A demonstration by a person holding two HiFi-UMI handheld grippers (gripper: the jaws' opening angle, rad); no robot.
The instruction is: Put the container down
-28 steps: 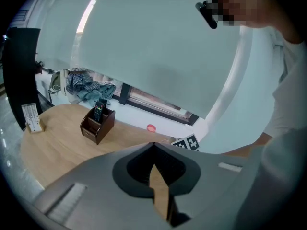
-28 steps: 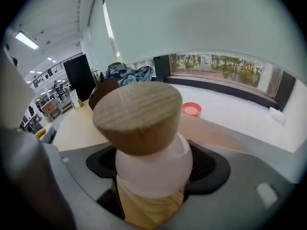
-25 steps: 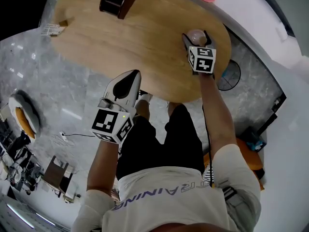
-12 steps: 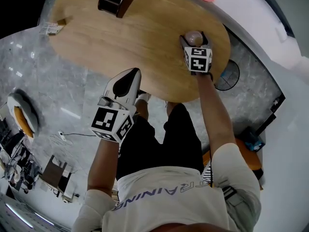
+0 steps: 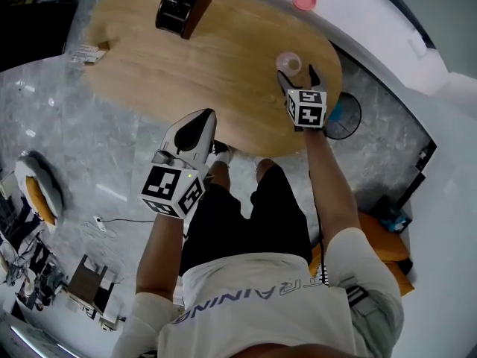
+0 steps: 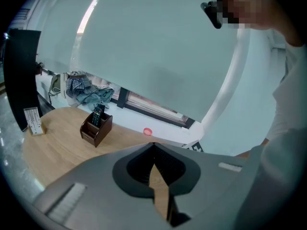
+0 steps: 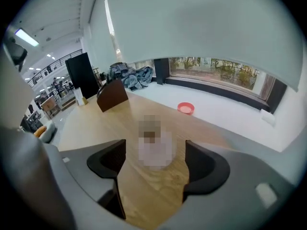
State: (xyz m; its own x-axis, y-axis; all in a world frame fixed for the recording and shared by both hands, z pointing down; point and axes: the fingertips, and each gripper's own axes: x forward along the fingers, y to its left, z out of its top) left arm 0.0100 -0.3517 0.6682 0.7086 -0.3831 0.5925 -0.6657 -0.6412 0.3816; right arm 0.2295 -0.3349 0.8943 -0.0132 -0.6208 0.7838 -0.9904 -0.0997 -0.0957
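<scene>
Container of clear plastic standing on oval wooden table.
Right gripper fingers released just behind it — left gripper fingers clenched, empty.

Lettering on the shirt
We can read only "RAINING", in grey capitals, upside down from our head view, across the person's white shirt.

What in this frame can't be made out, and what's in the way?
- Container: a mosaic patch covers it in the right gripper view; the head view shows it too small to tell its contents.
- Brown holder: what stands in it is too small to name in the left gripper view.
- Pink round thing: too small in every view to identify.
</scene>
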